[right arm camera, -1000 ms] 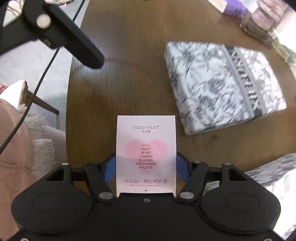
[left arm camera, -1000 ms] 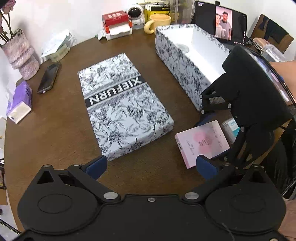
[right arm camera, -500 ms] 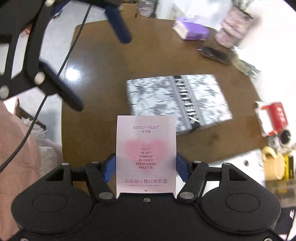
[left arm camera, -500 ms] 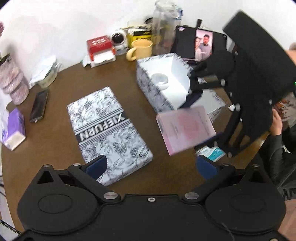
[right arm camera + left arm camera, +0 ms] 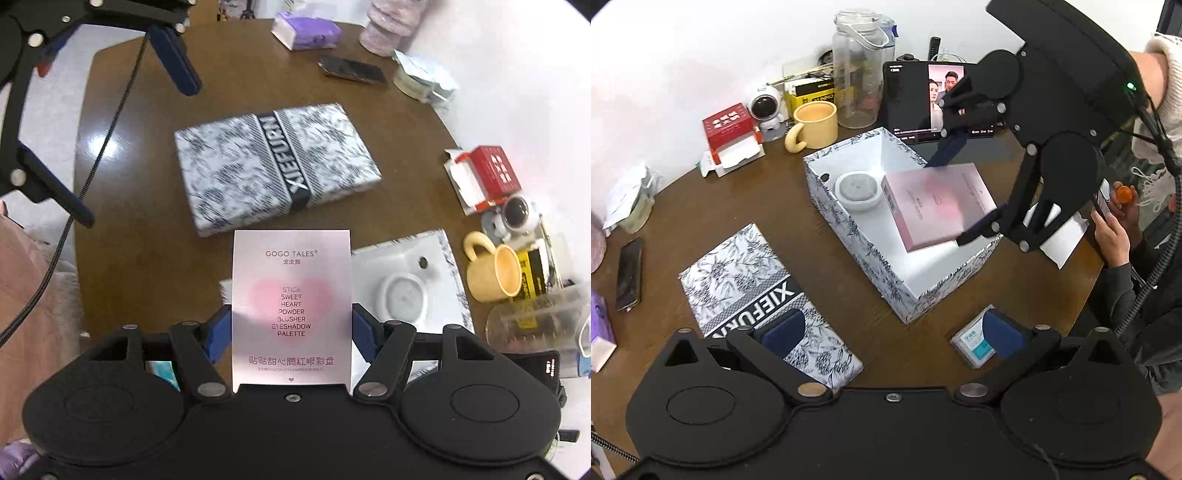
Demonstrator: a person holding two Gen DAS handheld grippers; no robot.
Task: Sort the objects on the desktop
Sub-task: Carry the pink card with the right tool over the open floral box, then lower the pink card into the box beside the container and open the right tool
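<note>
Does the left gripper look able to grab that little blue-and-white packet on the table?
Probably yes: the left gripper is open and empty, and the packet lies uncovered beside its right finger, clear of the patterned box.

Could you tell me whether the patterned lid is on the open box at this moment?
No, the patterned lid lies flat on the table beside the open box, whose white inside is exposed.

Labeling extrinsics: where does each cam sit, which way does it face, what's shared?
Left wrist: on the left gripper, open, above the table's near edge, facing the open box and wall; shows right gripper, sleeve.
Right wrist: on the right gripper, over the box, facing the lid; shows left gripper.
Shared: palette box, lid, yellow mug.
</note>
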